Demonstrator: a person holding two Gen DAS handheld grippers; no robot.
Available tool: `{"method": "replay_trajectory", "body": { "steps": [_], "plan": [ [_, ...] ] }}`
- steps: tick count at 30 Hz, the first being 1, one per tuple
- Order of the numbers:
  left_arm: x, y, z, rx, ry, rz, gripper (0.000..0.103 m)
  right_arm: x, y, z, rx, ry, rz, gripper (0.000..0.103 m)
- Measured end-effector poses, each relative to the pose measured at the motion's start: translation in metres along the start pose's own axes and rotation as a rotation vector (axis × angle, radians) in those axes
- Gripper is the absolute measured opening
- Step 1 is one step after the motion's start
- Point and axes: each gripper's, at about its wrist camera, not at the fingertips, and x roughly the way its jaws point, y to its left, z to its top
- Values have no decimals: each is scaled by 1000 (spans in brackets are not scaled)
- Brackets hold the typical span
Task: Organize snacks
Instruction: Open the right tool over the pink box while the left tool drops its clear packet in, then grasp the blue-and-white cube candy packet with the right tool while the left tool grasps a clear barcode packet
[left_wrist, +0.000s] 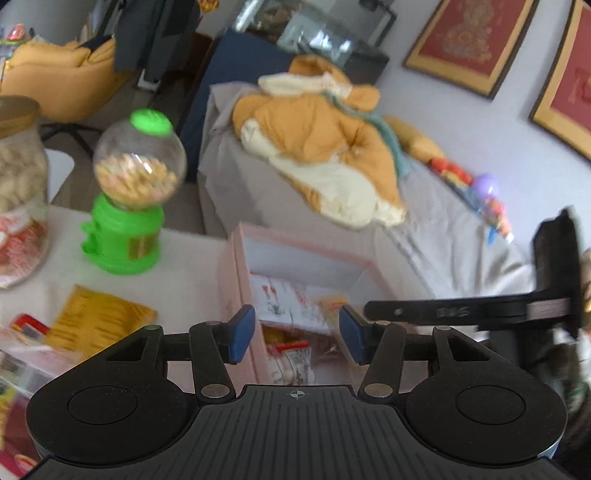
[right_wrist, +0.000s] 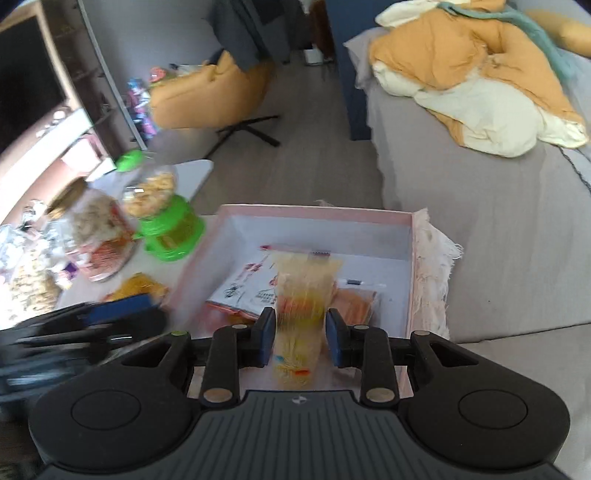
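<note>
A pale yellow snack packet with orange and red print (right_wrist: 300, 325) is pinched between the blue pads of the right gripper (right_wrist: 301, 341) and is held above the open pink cardboard box (right_wrist: 314, 214), over the box's near half at about 6 o'clock in the right wrist view. Its image is smeared, so motion is likely, though the direction cannot be told. Several flat packets (right_wrist: 243, 291) are already lying on the box floor. The step in hand is judged to be the placing of this packet into the box.

The left gripper (left_wrist: 297, 338) is held spread and empty above the same box (left_wrist: 240, 280), near its left wall.

On the white counter (left_wrist: 192, 266), at 9 to 10 o'clock from the box, a green candy dispenser with a clear globe (left_wrist: 127, 206), a glass jar of snacks (left_wrist: 20, 192) and a flat yellow packet (left_wrist: 96, 321) are left outside it.

For the next move, a lowering onto the packets below and a parting of the right pads would be called for; afterwards the yellow packet on the counter looks the nearest candidate for the free left gripper.
</note>
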Motion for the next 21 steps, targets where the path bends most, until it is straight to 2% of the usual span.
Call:
{"method": "replay_trajectory", "body": {
  "steps": [2,3,5,6,8,10,14,17,21],
  "plan": [
    [-26,10,1,10,-68,30,56,-1,9,2,-13,-31,-35,39],
    [-39,18,0,19,-100,78,56,-5,13,2,-24,-48,-41,42],
    [-57,33,-4,49,-144,224,56,-16,26,-2,-63,-83,-31,59],
    [-65,44,-9,58,-164,309,56,-21,35,-5,-89,-99,-24,62],
    [-73,62,-19,39,-167,390,56,-28,57,-11,-146,-112,5,65],
    [-82,80,-31,5,-152,391,56,-25,84,-13,-185,-87,68,65],
    [-99,105,-53,-78,-141,383,56,0,145,-13,-238,36,217,65],
    [-119,118,-65,-122,-153,388,56,28,175,-7,-203,104,236,65],
    [-140,132,-80,-173,-143,349,56,70,201,-3,-217,172,197,65]
  ]
}}
